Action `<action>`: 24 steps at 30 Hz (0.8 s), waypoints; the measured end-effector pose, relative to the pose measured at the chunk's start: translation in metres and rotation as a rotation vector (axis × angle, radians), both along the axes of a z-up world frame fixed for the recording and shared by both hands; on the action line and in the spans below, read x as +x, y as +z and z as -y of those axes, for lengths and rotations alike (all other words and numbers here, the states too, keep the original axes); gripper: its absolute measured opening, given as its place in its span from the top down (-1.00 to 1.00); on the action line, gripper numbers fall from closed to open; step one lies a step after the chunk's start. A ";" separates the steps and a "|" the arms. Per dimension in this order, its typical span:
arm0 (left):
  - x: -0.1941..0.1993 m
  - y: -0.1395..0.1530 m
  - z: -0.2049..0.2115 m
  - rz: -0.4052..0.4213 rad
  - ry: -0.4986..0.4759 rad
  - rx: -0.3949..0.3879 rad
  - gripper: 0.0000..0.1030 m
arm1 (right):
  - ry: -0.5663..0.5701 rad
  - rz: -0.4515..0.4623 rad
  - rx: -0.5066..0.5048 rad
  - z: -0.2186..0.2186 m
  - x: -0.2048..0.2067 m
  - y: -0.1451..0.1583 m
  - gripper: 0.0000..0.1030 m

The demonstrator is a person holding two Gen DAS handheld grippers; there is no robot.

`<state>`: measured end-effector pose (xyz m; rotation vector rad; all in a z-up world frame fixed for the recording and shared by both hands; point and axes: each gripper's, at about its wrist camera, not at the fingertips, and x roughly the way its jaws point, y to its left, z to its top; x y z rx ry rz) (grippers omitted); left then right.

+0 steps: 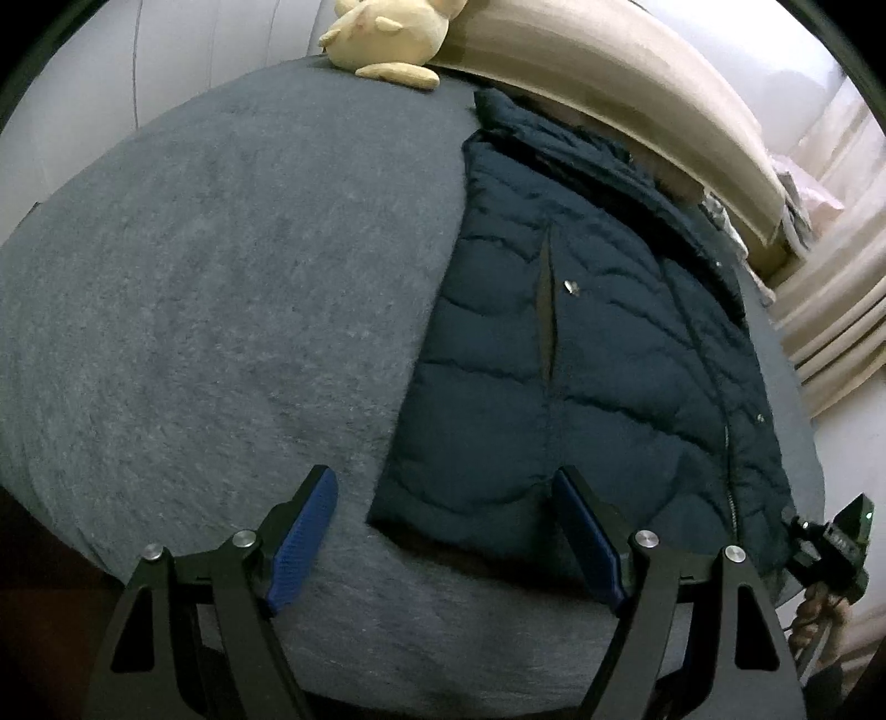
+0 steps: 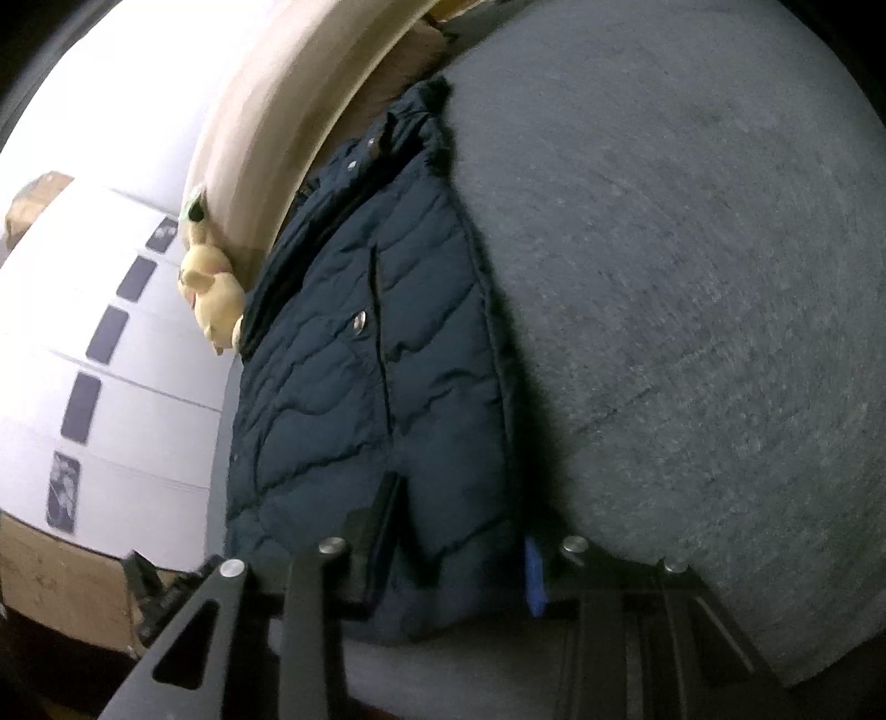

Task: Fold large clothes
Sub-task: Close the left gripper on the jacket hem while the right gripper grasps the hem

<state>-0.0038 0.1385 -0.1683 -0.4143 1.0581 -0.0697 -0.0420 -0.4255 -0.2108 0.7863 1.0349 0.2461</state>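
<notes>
A dark navy quilted jacket point(image 1: 581, 343) lies flat on the grey bed cover point(image 1: 194, 304), collar toward the headboard and hem toward me. My left gripper point(image 1: 443, 476) is open just above the hem's left corner; its right finger point(image 1: 587, 537) is over the fabric and its left finger point(image 1: 304, 531) over the bare cover. In the right wrist view the jacket point(image 2: 360, 360) runs away from the right gripper point(image 2: 459, 520), whose fingers are closed in on the puffy hem at its other corner. That gripper, held in a hand, also shows at the edge of the left wrist view point(image 1: 830, 548).
A yellow plush toy point(image 1: 382, 39) lies at the head of the bed beside the beige headboard point(image 1: 609, 83). Curtains point(image 1: 830, 310) hang to the right. A white cabinet front point(image 2: 111, 360) and a cardboard box point(image 2: 61, 587) stand beside the bed.
</notes>
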 end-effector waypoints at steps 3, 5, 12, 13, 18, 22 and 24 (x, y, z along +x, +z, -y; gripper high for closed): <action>0.001 -0.004 0.001 -0.009 -0.015 0.017 -0.56 | -0.003 0.004 0.005 0.001 0.000 -0.001 0.20; 0.002 -0.007 0.006 -0.010 -0.023 0.037 -0.32 | -0.001 0.001 0.005 0.001 0.001 -0.002 0.20; 0.001 -0.009 0.009 -0.022 -0.040 -0.017 0.73 | 0.046 -0.024 -0.032 -0.008 0.006 0.006 0.58; -0.001 -0.006 0.010 -0.013 -0.044 -0.013 0.76 | 0.050 -0.022 -0.039 -0.009 0.006 0.007 0.64; -0.017 0.011 0.010 0.038 -0.046 -0.012 0.80 | 0.079 0.004 -0.099 -0.015 0.003 0.025 0.70; -0.030 0.012 0.014 0.031 -0.069 -0.018 0.81 | 0.082 0.000 -0.147 -0.012 -0.005 0.035 0.71; -0.036 0.007 0.016 0.021 -0.083 -0.019 0.81 | 0.067 -0.017 -0.147 -0.005 -0.008 0.031 0.71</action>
